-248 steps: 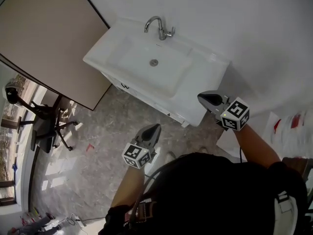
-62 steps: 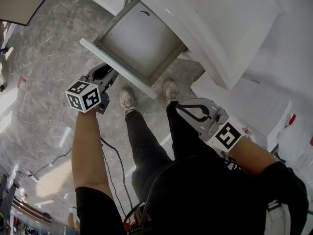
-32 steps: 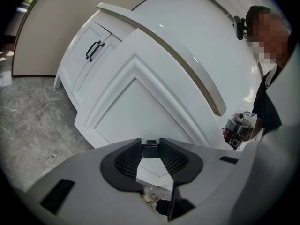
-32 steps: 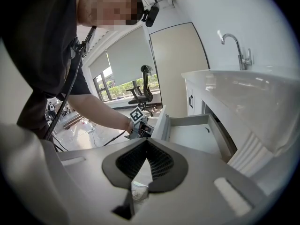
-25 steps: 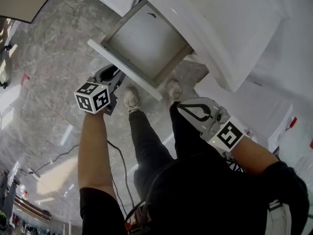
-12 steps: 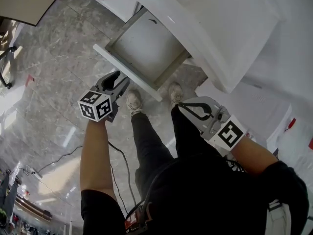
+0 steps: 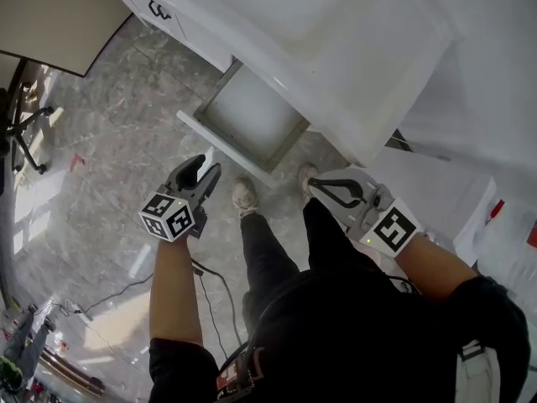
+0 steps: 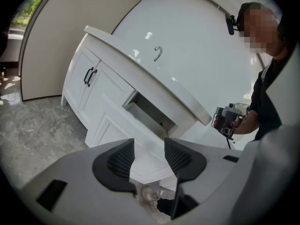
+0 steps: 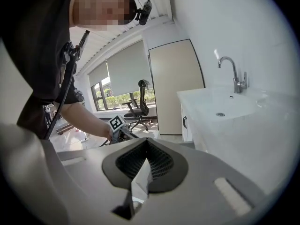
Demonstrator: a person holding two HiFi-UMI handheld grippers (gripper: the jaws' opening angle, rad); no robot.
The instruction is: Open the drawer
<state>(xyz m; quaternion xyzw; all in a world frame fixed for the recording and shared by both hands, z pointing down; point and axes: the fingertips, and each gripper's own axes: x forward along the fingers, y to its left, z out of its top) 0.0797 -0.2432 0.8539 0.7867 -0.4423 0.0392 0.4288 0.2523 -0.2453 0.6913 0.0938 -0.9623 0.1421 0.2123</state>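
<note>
Floor: grey marbled stone under you, running up to the cabinet's foot.
Vanity: a white cabinet with a white top, standing against the wall ahead of you.
Beige panel: flat and upright, at the vanity's left end.
Drawer: pulled out from under the top, to the right of the doors with the black handles; its grey bottom shows from above, and its white front points toward you, over your feet.
Left gripper: you hold it near the drawer's front and clear of it; its jaws have just been opening and stand wide apart, with nothing pinched between the pads.
Right gripper: you hold it off to the right, apart from the drawer; its pads meet at the tips and grip nothing.
Shoes: pale, on the floor just below the drawer's front.
Faucet: chrome, curved, at the back of the basin.
</note>
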